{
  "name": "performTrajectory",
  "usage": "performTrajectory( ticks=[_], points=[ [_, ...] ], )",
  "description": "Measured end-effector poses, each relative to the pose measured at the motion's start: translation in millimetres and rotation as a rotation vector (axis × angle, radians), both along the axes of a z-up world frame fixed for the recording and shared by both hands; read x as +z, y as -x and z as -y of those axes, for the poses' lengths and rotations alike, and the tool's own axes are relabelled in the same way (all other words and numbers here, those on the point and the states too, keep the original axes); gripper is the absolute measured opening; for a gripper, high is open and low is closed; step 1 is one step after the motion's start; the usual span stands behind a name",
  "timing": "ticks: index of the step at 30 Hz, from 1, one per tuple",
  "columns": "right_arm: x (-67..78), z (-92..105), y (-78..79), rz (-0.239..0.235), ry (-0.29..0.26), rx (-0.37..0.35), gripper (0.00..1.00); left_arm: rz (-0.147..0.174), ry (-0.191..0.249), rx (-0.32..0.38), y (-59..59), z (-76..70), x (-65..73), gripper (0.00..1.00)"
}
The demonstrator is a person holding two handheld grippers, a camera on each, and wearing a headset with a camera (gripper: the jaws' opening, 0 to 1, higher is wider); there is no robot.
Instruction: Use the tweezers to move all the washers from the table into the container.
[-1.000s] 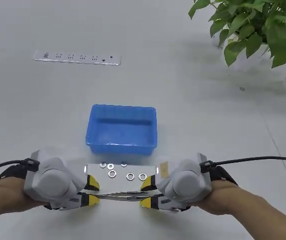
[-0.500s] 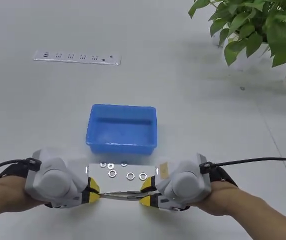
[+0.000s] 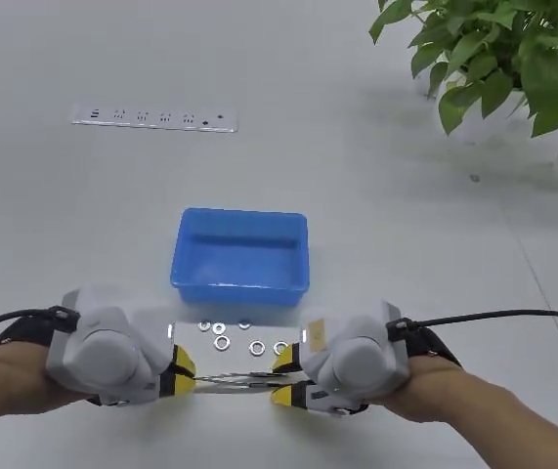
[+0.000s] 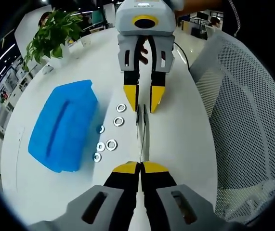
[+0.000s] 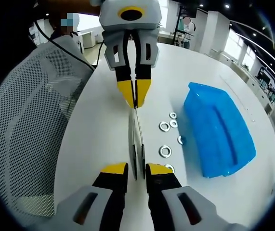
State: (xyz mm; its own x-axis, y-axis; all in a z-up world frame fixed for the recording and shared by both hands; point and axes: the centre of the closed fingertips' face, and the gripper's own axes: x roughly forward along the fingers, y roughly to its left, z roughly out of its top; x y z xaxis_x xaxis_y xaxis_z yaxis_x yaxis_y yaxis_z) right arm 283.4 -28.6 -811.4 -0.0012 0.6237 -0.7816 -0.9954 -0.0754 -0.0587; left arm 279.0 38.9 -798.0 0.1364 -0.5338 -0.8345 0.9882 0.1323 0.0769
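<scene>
Head view: we've got the tweezers (image 3: 235, 381) stretched sideways between our two grippers at the bottom of the shot. The left gripper (image 3: 180, 373) is on one end and the right gripper (image 3: 284, 377) on the other. Six washers (image 3: 223, 343) lie loose on the table (image 3: 83, 225) just past the tweezers, between them and the blue container (image 3: 239, 256). A power strip (image 3: 151, 118) sits far back, a plant (image 3: 493, 49) is top right, and a cable (image 3: 513, 316) runs off the right gripper.

Left gripper view: our left gripper (image 4: 140, 166) is pinched tight, yellow tips together on the pointed end of the tweezers (image 4: 141, 130). The right gripper (image 4: 144, 103) faces us from across, its jaws a narrow gap apart around the wide end. The washers (image 4: 111, 144) are scattered left of the tweezers, with the container (image 4: 62, 127) just beyond them. A mesh chair (image 4: 243, 120) is on the right.

Right gripper view: our right gripper (image 5: 136, 168) is only narrowly apart, with both tweezers (image 5: 136, 139) legs held between the pads. The left gripper (image 5: 134, 98) is clamped on the far tip. The washers (image 5: 165, 151) lie to the right, and one sits right up against the container (image 5: 219, 134) wall.
</scene>
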Motion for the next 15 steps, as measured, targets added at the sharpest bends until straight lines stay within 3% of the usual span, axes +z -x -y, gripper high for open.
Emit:
performTrajectory(
  ticks=[15],
  points=[
    [-0.7, -15.6, 1.3, 0.004, -0.015, 0.018, 0.17, 0.022, 0.004, -0.017, -0.7, 4.6, 19.7, 0.05]
  ],
)
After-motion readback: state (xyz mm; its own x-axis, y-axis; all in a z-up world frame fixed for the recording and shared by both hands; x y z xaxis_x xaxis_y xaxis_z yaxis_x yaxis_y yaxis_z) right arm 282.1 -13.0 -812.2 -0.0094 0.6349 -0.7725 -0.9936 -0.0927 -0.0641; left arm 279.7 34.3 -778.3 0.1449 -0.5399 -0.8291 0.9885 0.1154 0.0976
